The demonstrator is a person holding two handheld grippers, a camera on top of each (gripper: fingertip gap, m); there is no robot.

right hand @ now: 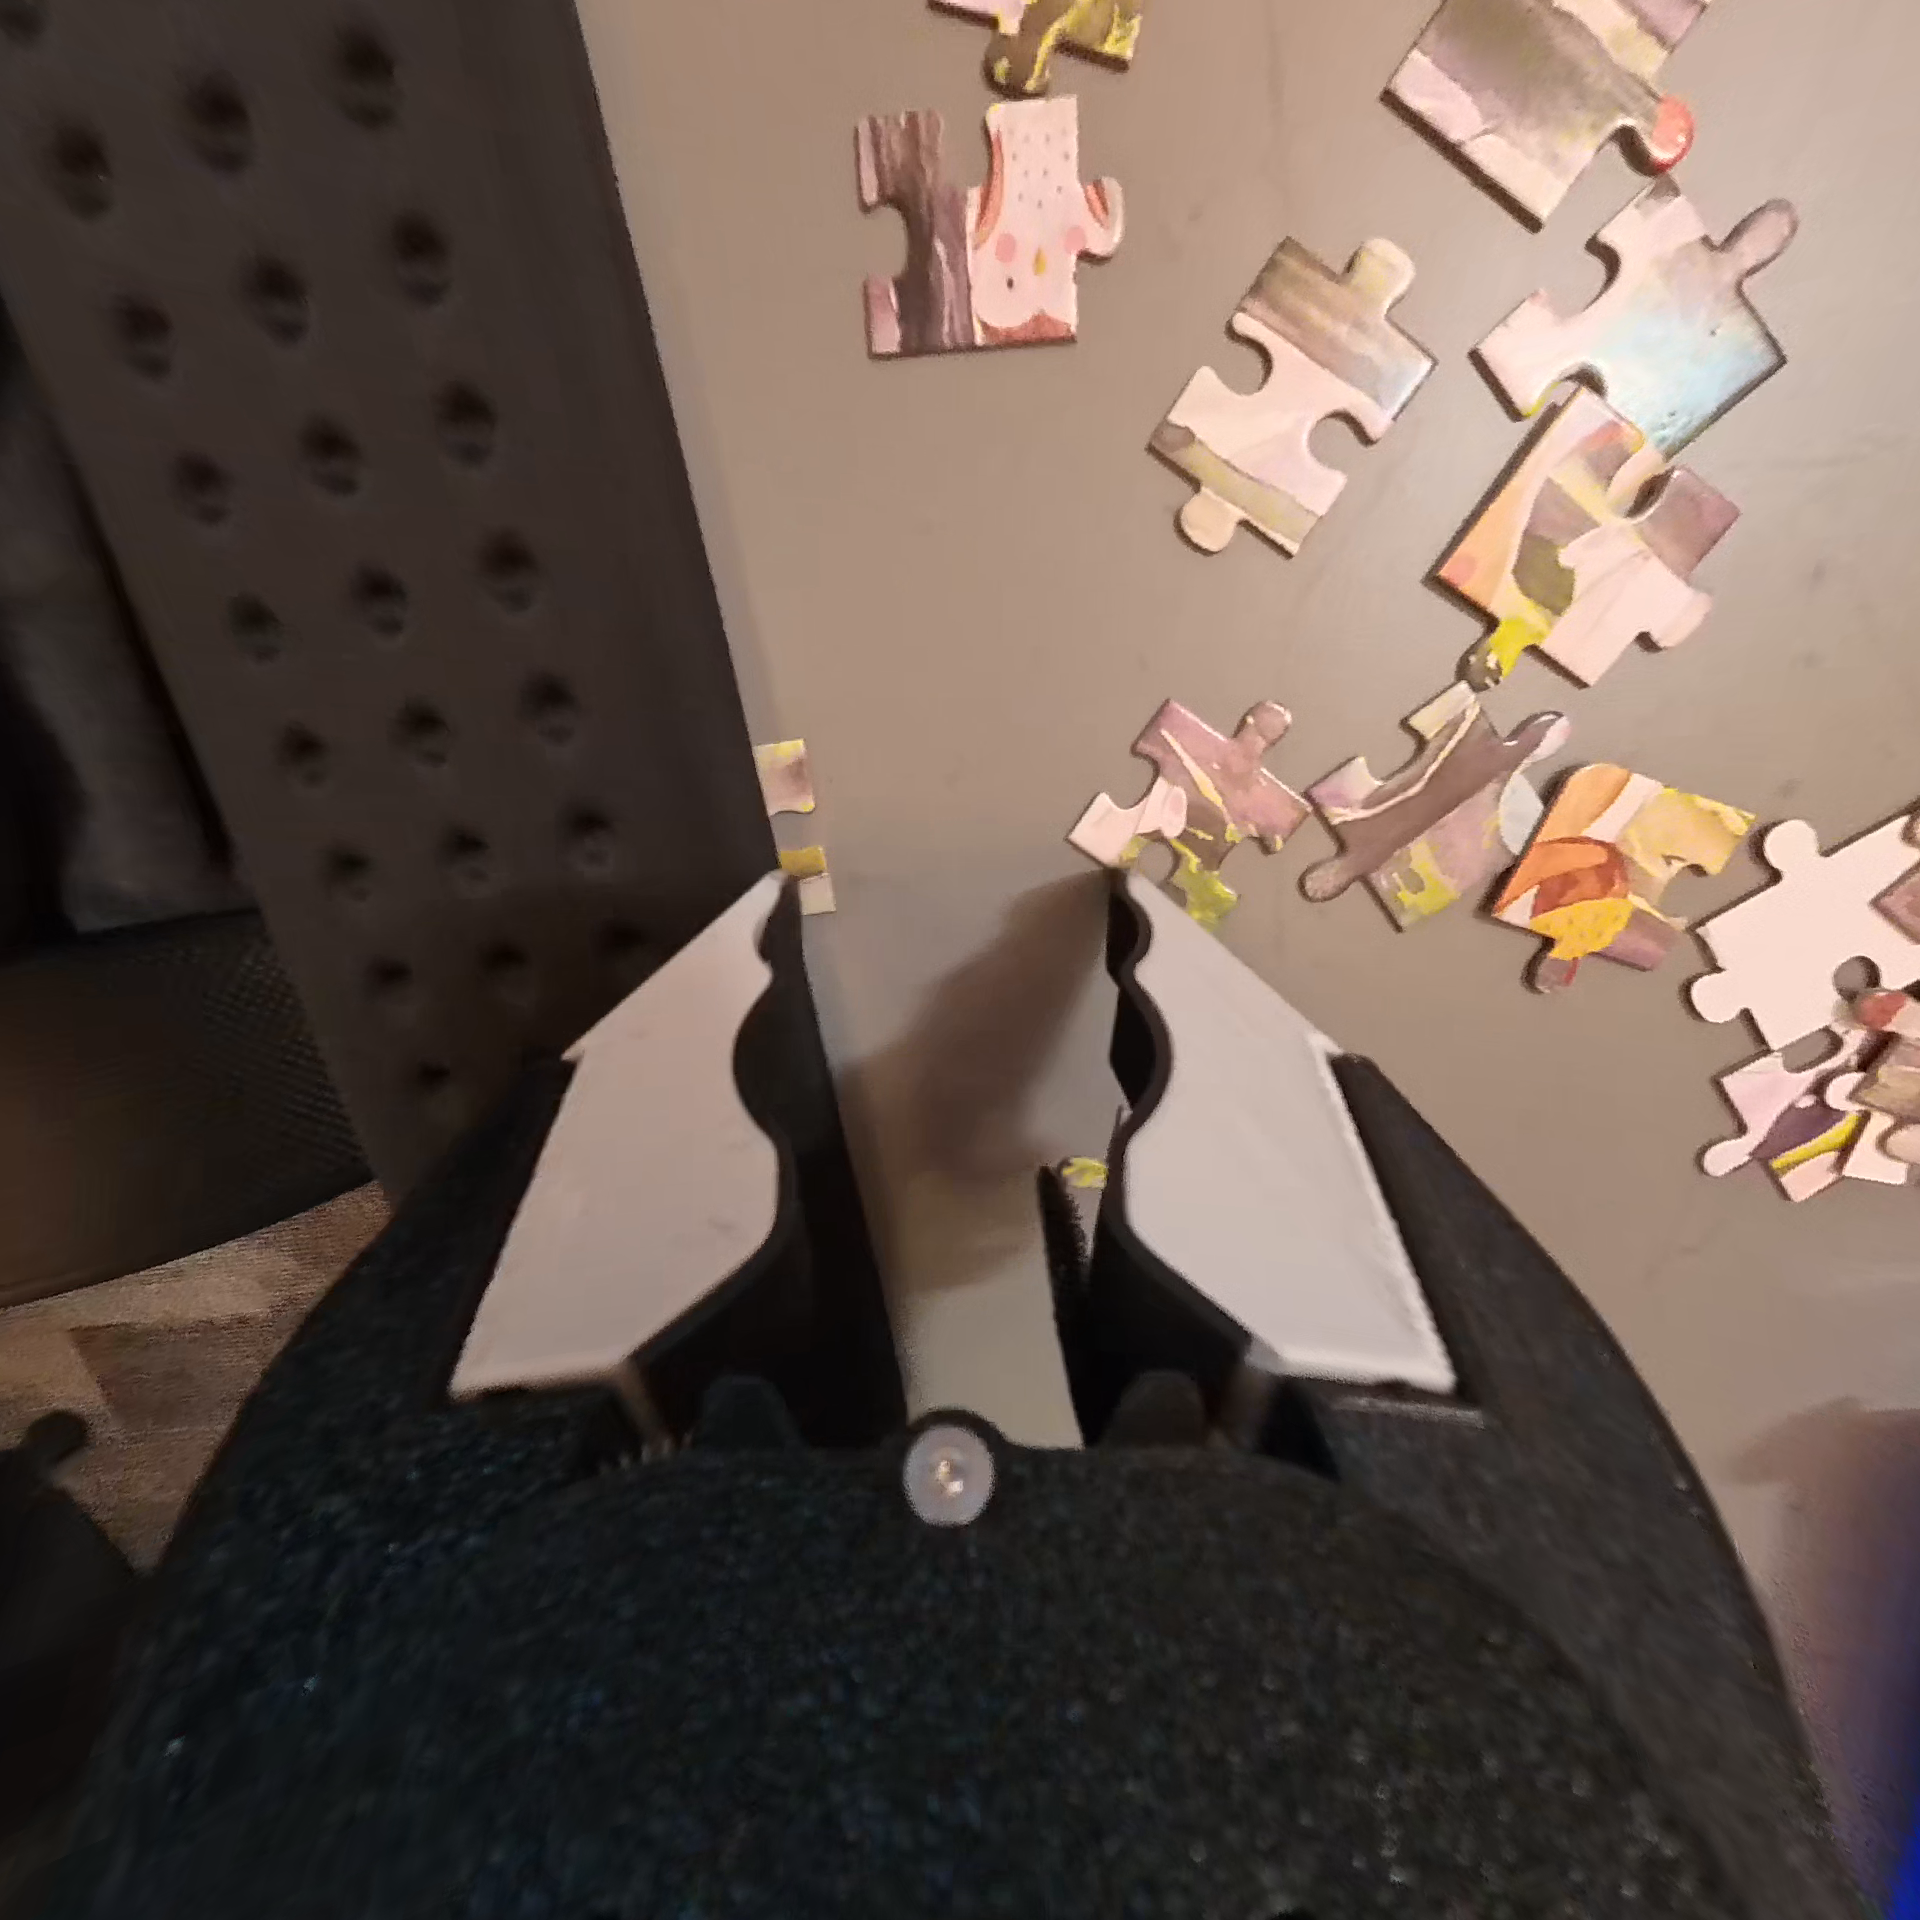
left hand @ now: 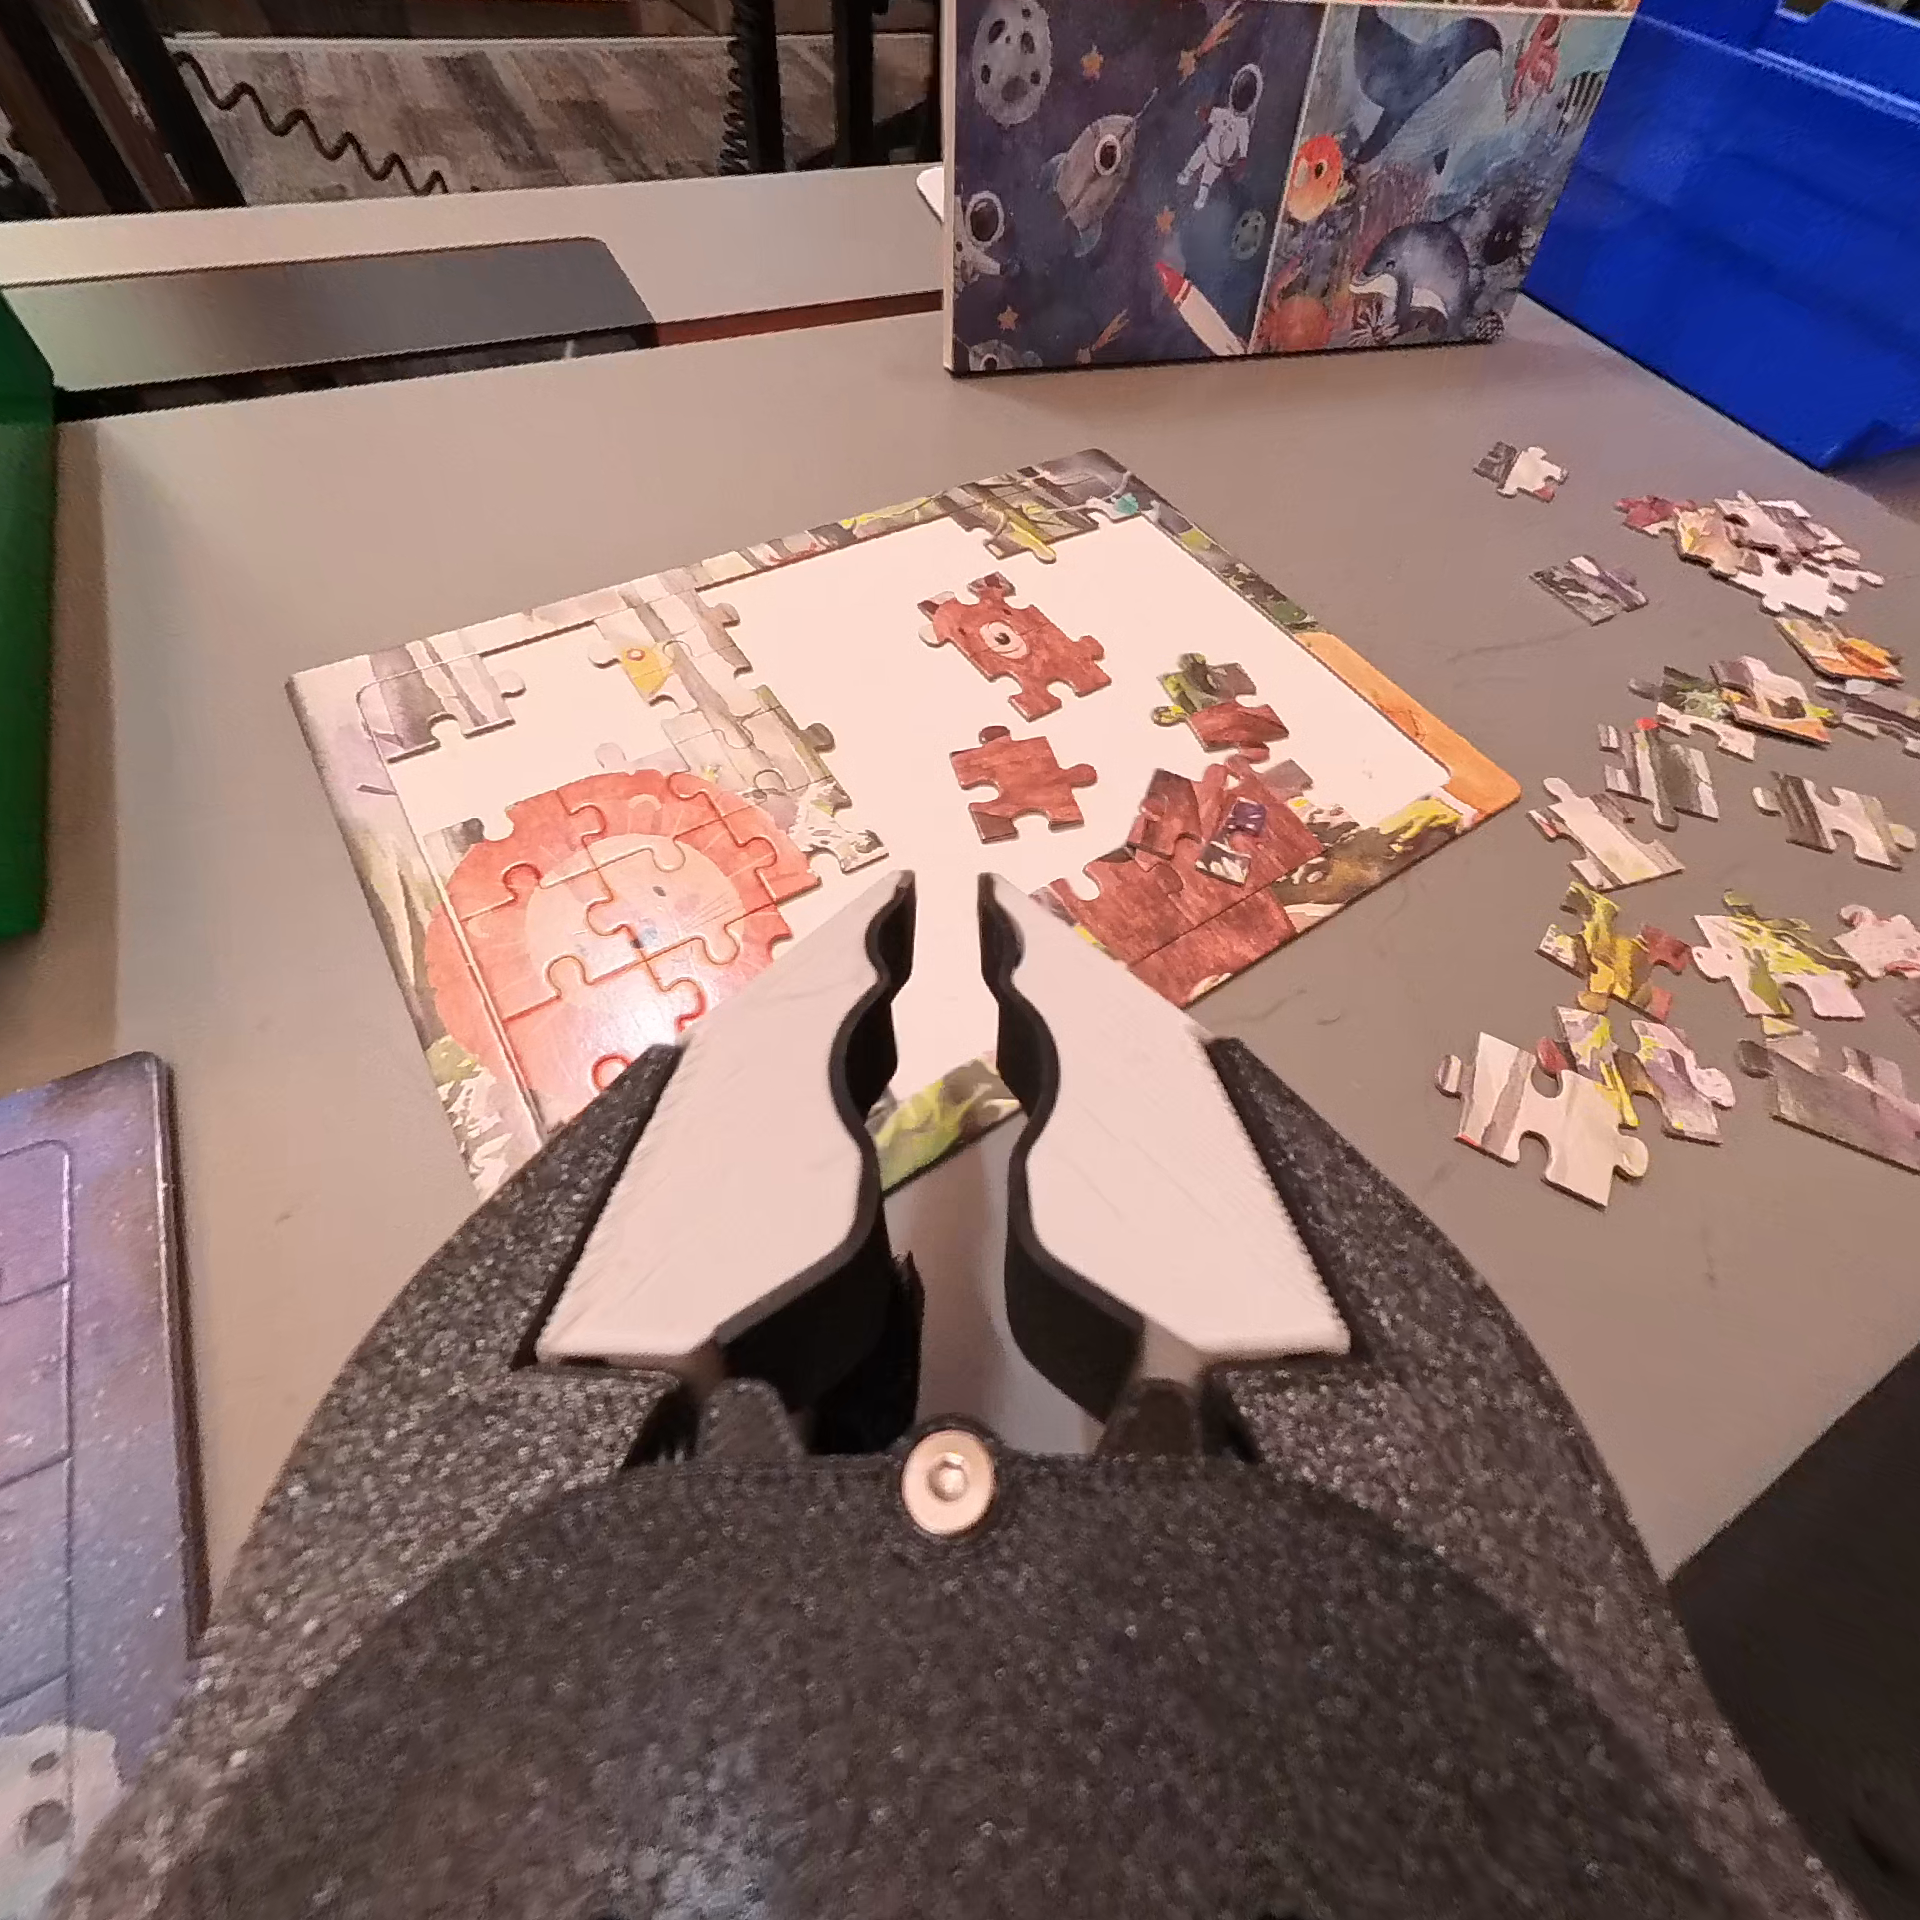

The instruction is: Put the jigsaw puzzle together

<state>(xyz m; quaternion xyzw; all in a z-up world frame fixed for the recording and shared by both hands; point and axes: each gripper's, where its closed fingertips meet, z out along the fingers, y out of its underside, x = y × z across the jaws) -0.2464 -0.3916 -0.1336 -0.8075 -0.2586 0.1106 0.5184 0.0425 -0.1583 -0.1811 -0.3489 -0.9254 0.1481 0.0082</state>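
A puzzle board lies on the grey table, partly filled. An orange lion is assembled at its near left. A bear-face piece group, a brown piece and a brown cluster lie on the white middle. My left gripper hovers above the board's near edge, its fingers a narrow gap apart and empty. Several loose pieces lie right of the board. My right gripper is wide open and empty above the table's edge. A yellow-grey piece lies by its left fingertip, partly hidden.
The puzzle box stands at the back, a blue bin to its right. A green object is at the left edge and a dark purple board at the near left. A black perforated chair back stands beside the table. An owl piece lies farther off. My hands' fingertips stand some 40 centimeters from each other.
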